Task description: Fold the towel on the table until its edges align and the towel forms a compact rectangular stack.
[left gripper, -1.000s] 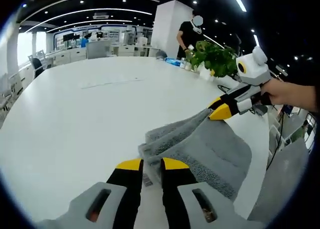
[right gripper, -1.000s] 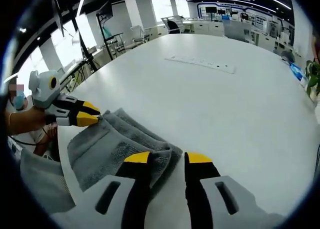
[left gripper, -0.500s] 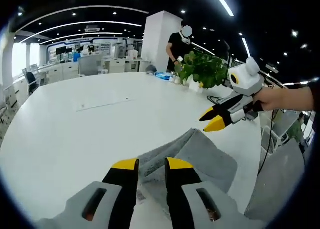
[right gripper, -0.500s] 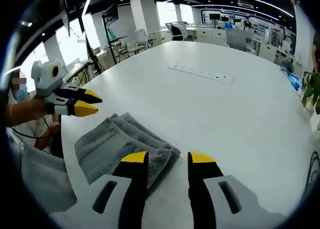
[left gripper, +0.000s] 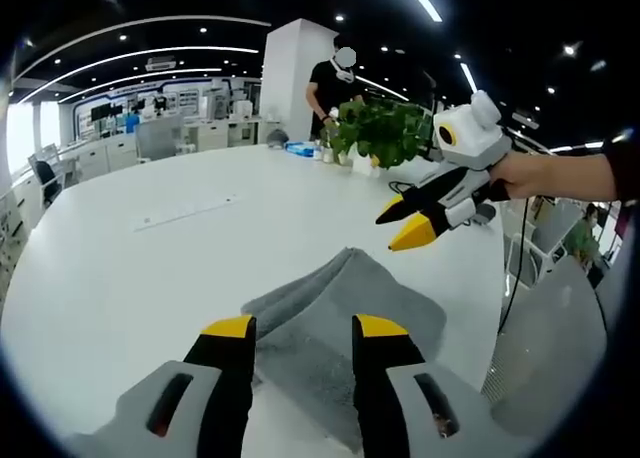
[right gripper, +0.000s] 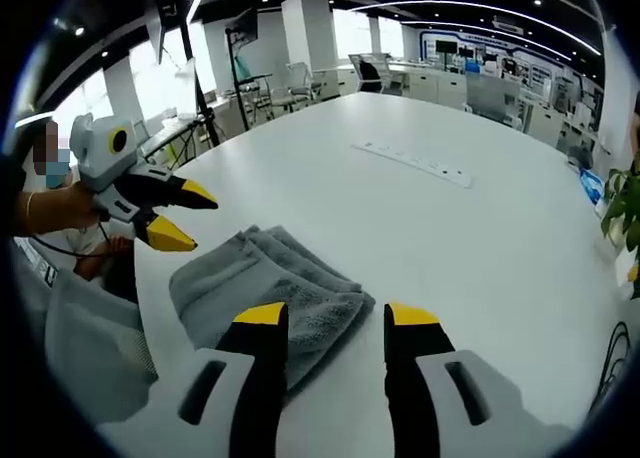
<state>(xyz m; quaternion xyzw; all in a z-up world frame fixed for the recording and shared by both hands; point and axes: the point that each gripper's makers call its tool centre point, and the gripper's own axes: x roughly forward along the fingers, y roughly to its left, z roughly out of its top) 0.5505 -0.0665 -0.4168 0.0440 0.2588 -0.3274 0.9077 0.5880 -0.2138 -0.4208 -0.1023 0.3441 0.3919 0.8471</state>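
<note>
A grey towel [left gripper: 335,313] lies folded in a thick stack near the white table's edge, also seen as the towel [right gripper: 265,283] with its layered fold edges toward the table's middle. My left gripper [left gripper: 305,328] hovers over it, jaws open and empty. My right gripper [right gripper: 337,315] stands open above the towel's folded end. In the left gripper view the right gripper [left gripper: 402,224] hangs open in the air above the towel's far corner, held by a hand. In the right gripper view the left gripper [right gripper: 188,218] is open above the towel's left corner, clear of it.
The white oval table [left gripper: 150,268] stretches away, with a flat white power strip [right gripper: 415,163] on it. A potted plant [left gripper: 380,128] and small items stand at the far edge, a person [left gripper: 330,78] behind them. Grey fabric [right gripper: 85,348] hangs beyond the near table edge.
Both grippers have let go of the towel's corners, opened and lifted away. The towel has settled flat on the table as a folded stack.
</note>
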